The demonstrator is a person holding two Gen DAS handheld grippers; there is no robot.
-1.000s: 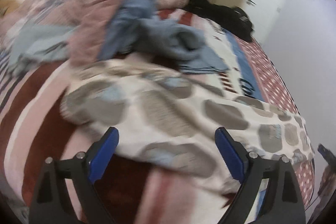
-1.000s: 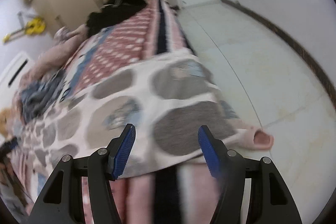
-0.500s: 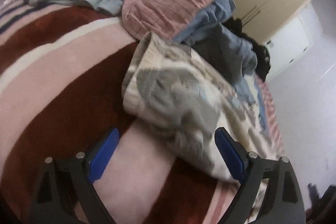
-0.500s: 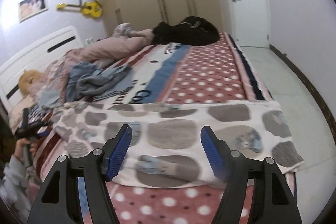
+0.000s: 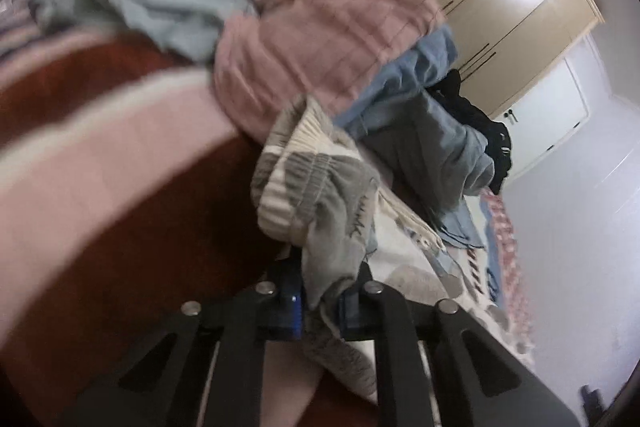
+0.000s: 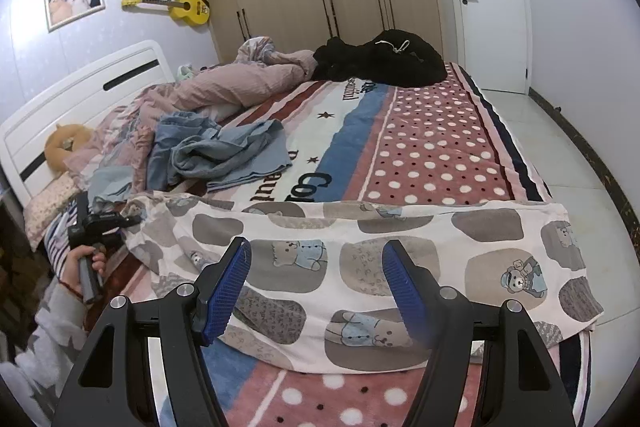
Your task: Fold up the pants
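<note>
The pants (image 6: 400, 247) lie flat across the foot of the bed (image 6: 432, 131), a soft cream fabric printed with rounded grey patches and small bears; their ribbed, gathered waistband (image 5: 304, 171) bunches up at the left end. The left gripper (image 5: 319, 301) has just snapped closed and now pinches a fold of that waistband cloth between its blue pads. The right gripper (image 6: 316, 287) hovers above the middle of the pants with its ridged blue pads (image 6: 230, 287) standing apart, nothing between them. Behind, on the fleecy striped and dotted blanket, sit crumpled blue denim (image 6: 224, 151) (no containers anywhere) and a pink quilt (image 6: 232, 87).
</note>
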